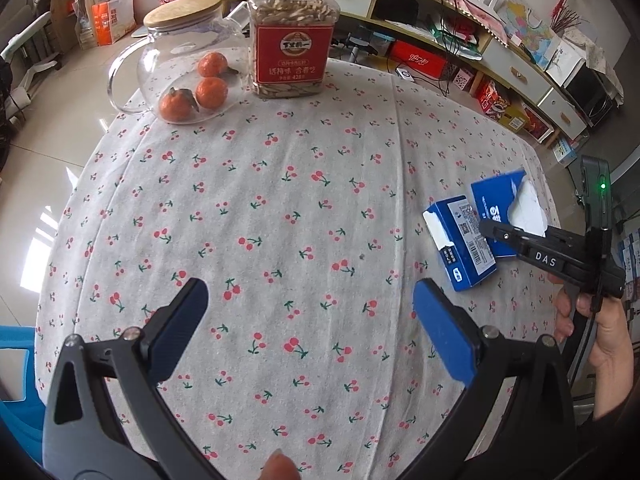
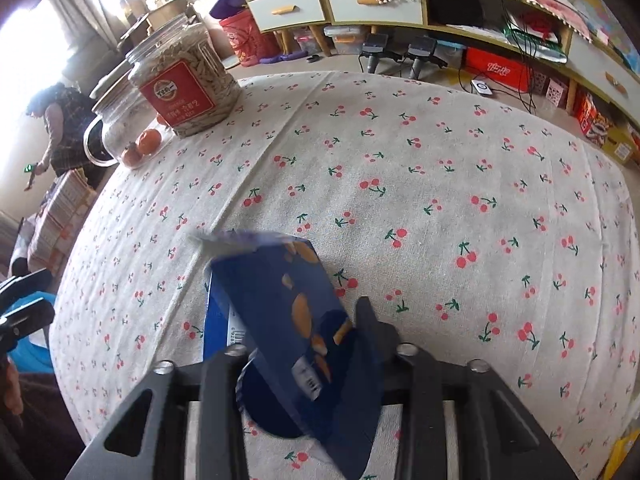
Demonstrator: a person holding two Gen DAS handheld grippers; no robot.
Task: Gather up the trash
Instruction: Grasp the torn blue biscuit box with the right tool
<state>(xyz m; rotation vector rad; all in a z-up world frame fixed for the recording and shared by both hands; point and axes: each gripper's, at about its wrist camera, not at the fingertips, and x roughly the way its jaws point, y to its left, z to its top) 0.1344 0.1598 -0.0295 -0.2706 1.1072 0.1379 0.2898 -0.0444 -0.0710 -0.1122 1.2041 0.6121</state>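
A torn blue carton [image 2: 280,300] with orange snack pictures stands tilted above the cherry-print tablecloth [image 2: 400,200]. My right gripper [image 2: 296,360] is shut on its lower end. In the left wrist view the same carton [image 1: 496,200] shows a white torn flap, and the right gripper [image 1: 504,232] clamps it from the right, a hand behind it. A second blue box [image 1: 460,248] with a barcode lies flat just left of it, seen under the held carton as the blue box [image 2: 218,320]. My left gripper [image 1: 312,320] hovers open over bare cloth, nothing between its blue pads [image 1: 192,320].
At the table's far end stand a clear jar of seeds with a red label [image 1: 294,40], a glass pitcher with a wooden lid [image 1: 180,40] and three tangerines [image 1: 212,92]. Shelves, drawers and boxes [image 1: 520,72] line the wall beyond. A person [image 2: 64,132] stands at far left.
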